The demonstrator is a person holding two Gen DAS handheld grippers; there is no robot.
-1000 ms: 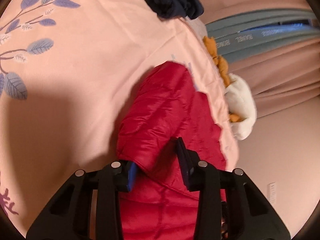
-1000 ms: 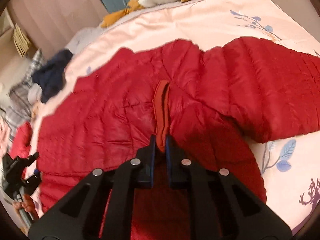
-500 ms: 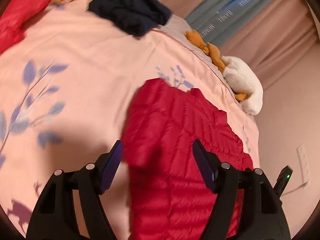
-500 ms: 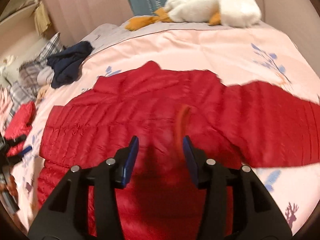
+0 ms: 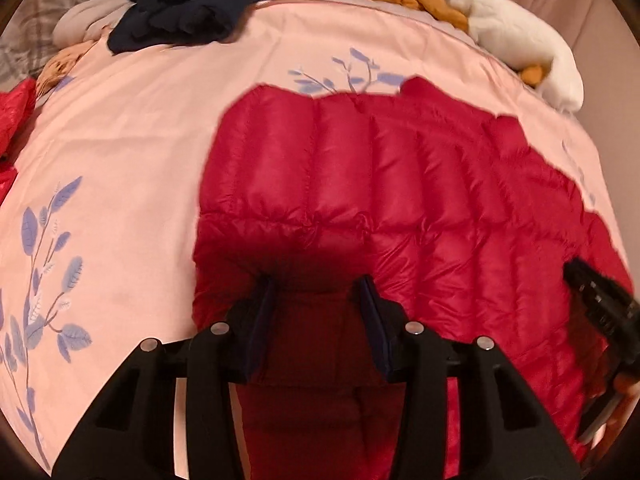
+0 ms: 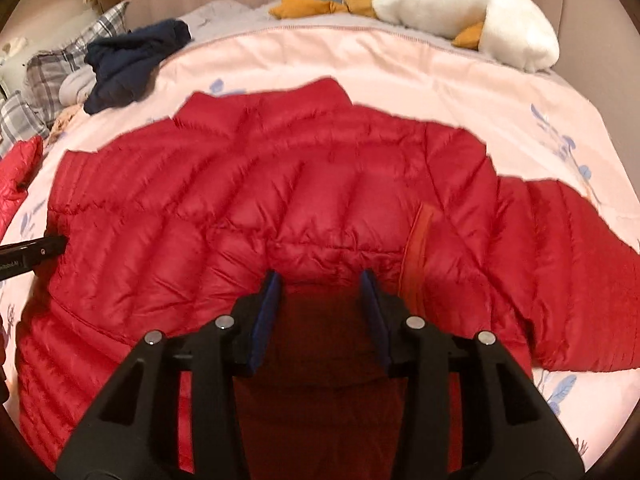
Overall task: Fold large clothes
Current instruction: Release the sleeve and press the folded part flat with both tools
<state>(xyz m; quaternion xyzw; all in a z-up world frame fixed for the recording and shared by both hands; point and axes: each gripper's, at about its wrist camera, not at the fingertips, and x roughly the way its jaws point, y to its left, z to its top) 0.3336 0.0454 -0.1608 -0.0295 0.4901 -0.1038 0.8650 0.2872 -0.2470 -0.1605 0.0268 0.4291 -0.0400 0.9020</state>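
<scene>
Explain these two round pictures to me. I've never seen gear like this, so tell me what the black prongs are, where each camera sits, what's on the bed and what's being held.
There is no robot here. A person holds a two-finger gripper in each hand, and each carries a fisheye camera looking along its fingers, hence the round, bent view. One picture shows the left gripper, the other the right gripper; the black prongs are their fingers. Both are open and hold nothing. Under them a red puffer jacket lies spread on a pink floral bedsheet. Farther back lie a dark navy garment and a white plush goose with orange feet.
</scene>
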